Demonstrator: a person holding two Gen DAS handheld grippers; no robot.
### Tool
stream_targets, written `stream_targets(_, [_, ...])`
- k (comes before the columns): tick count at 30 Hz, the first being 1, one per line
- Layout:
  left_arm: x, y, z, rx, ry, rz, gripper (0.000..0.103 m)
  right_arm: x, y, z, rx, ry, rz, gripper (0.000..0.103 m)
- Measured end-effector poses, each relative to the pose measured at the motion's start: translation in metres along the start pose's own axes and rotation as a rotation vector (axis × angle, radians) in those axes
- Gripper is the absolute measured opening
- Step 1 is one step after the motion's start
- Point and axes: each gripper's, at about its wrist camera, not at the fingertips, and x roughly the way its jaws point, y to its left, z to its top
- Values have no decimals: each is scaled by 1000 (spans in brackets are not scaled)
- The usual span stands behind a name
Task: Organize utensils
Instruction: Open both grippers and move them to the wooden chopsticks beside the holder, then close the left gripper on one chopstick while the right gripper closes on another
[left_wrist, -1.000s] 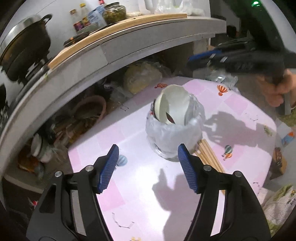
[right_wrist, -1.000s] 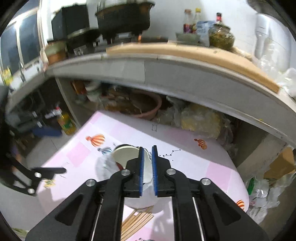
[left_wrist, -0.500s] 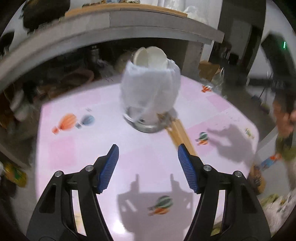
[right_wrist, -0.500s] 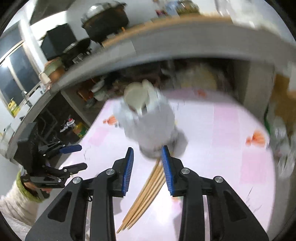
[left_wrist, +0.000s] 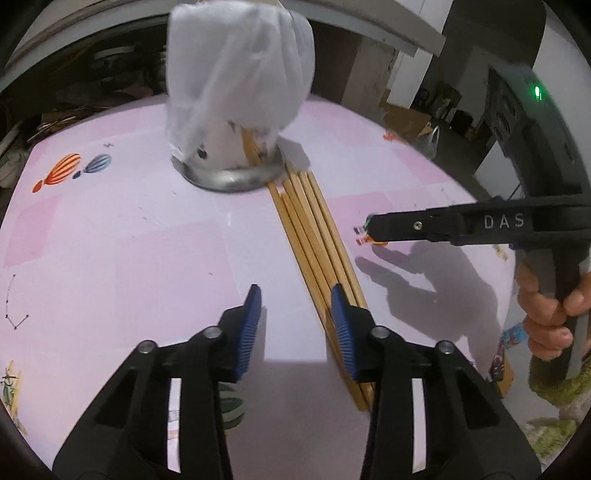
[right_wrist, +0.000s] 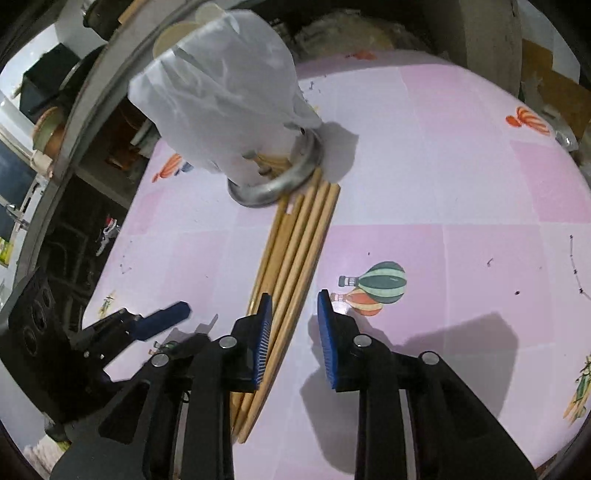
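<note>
Several wooden chopsticks (left_wrist: 314, 236) lie side by side on the pink table, their far ends against a metal utensil holder (left_wrist: 231, 110) wrapped in a white plastic bag. The chopsticks (right_wrist: 291, 258) and the holder (right_wrist: 229, 110) also show in the right wrist view. My left gripper (left_wrist: 295, 314) is open and empty, low over the table, its right finger over the bundle's near end. My right gripper (right_wrist: 293, 332) is open and empty, its left finger over the chopsticks. The right gripper also shows in the left wrist view (left_wrist: 373, 229).
The pink tablecloth (right_wrist: 443, 184) has balloon prints. A grey counter shelf (left_wrist: 369, 26) overhangs behind the holder, with clutter under it. The table's rounded edge (left_wrist: 491, 206) drops off to the right. The left gripper shows at lower left in the right wrist view (right_wrist: 162, 317).
Both grippers have dropped low toward the table and the chopsticks. The right gripper went from shut to open. The left jaws have narrowed somewhat.
</note>
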Motion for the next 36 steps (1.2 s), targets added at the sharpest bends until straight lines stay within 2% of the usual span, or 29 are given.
stream_targets(2, [7,-2,-2,-1,13,7,27,6,1,1,-4,9,-6,20])
stream_targets(5, [16,-3,-2,-20,32,-4,25,16,2,3,-7,23,-17,18])
stream_targets(17, [27,-7,1,-6,32,-4,24,33,7,9,-42,33,-65,9])
stream_targets(27, [25,-6,-1,-1,42,36,23,24,-5,6,-53,28,-87,9])
stream_targets(31, [24,-9,0,9,51,56,15,17,-15,3,-39,26,-89,9])
stream_targets(32, [25,-11,-1,14,58,61,8,16,-17,2,-36,26,-88,9])
stream_targets(36, [24,-14,-3,12,76,96,7,11,-23,-1,-27,25,-88,9])
